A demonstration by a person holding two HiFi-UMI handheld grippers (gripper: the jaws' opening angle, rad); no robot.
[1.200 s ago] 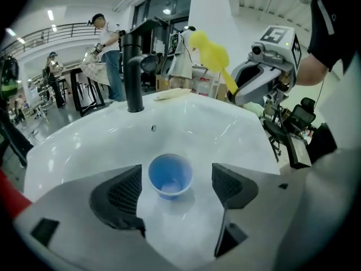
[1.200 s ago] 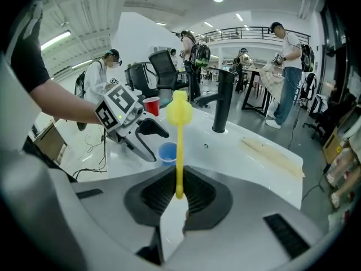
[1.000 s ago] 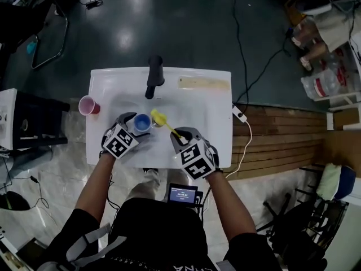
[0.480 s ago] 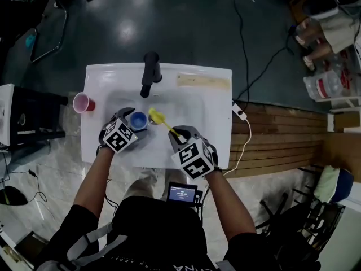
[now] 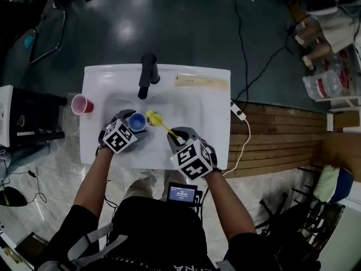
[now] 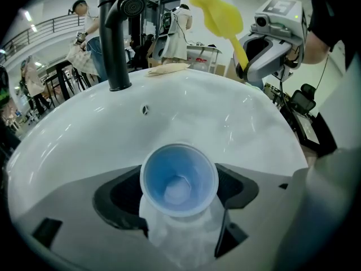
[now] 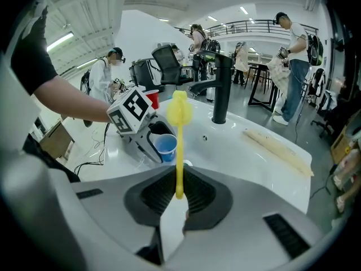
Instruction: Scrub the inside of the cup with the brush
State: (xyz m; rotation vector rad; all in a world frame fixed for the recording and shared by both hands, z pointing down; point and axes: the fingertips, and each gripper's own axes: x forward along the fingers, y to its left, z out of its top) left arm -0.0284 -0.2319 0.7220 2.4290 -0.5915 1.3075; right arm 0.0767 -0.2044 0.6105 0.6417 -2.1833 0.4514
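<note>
A blue cup (image 5: 137, 121) (image 6: 179, 178) (image 7: 165, 147) is held over the white sink basin (image 5: 192, 106), with my left gripper (image 5: 131, 126) (image 6: 180, 199) shut on it; its inside looks bare. My right gripper (image 5: 176, 135) (image 7: 178, 199) is shut on the handle of a yellow brush (image 5: 159, 122) (image 7: 179, 145). The brush head (image 5: 153, 117) (image 6: 216, 11) hangs just right of the cup's rim, outside the cup and a little above it.
A black faucet (image 5: 147, 74) (image 7: 221, 89) stands at the sink's back edge. A red cup (image 5: 81, 104) sits on the sink's left rim. A pale wooden piece (image 5: 201, 82) (image 7: 279, 148) lies at the back right. People stand in the background.
Both grippers, the cup and the brush have shifted only slightly in the view; the brush head stays beside the cup's rim.
</note>
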